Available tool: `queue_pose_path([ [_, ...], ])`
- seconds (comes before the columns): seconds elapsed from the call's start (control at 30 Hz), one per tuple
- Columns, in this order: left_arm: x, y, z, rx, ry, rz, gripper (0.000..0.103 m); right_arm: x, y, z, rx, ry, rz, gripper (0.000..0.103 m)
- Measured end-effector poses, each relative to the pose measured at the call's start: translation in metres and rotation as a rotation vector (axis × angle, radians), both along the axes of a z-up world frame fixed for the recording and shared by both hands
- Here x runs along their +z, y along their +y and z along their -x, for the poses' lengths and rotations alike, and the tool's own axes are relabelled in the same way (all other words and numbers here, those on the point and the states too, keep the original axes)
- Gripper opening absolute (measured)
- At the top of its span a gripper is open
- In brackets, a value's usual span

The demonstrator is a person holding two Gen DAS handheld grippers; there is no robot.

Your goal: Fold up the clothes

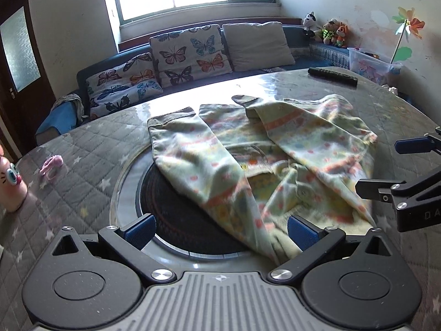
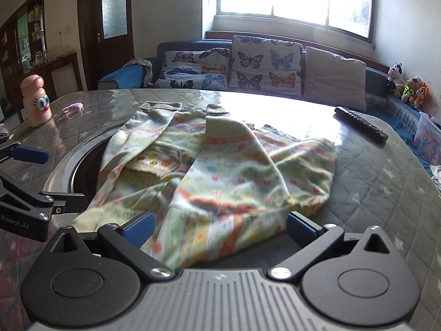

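Observation:
A pale green top [image 1: 264, 160] with orange, yellow and blue bands lies on the table [image 1: 82, 165], both sleeves folded in across its body. Its near hem reaches between the fingers of my left gripper [image 1: 220, 230], which is open and low over the table. In the right wrist view the same top [image 2: 220, 171] bunches up between the wide-open fingers of my right gripper [image 2: 220, 227]. Each gripper shows in the other's view: the right gripper [image 1: 391, 167] is open beside the top's right edge, and the left gripper [image 2: 48, 178] is open at its left edge.
A round black hob [image 1: 176, 207] with a metal ring sits in the table under the top's left part. A remote control [image 2: 361, 128] lies at the far right. A pink bottle [image 2: 37, 102] and a small pink item [image 2: 73, 109] stand far left. A sofa [image 1: 193, 52] with cushions lies beyond.

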State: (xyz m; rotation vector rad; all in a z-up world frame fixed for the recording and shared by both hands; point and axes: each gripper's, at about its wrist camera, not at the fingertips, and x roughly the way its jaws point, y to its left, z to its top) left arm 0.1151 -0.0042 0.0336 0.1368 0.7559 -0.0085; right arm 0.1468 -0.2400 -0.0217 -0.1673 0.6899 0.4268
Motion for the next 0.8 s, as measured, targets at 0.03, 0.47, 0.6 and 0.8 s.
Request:
queue_pose_path([
  [0.03,0.000,0.001,-0.005,0.001,-0.001,0.004,0.103,0.000,0.001,-0.006,0.001,0.001,0.002,0.101],
  [0.47,-0.003,0.009,-0.074,-0.020,-0.004,0.034,0.093,0.000,0.029,-0.120,0.005,0.015,0.007,0.088],
  [0.6,-0.008,0.010,-0.093,-0.032,0.011,0.030,0.088,-0.010,0.040,-0.148,0.012,0.029,0.020,0.084],
  [0.8,-0.019,0.011,-0.116,-0.050,0.044,0.027,0.072,-0.031,0.053,-0.186,0.017,0.076,0.030,0.072],
])
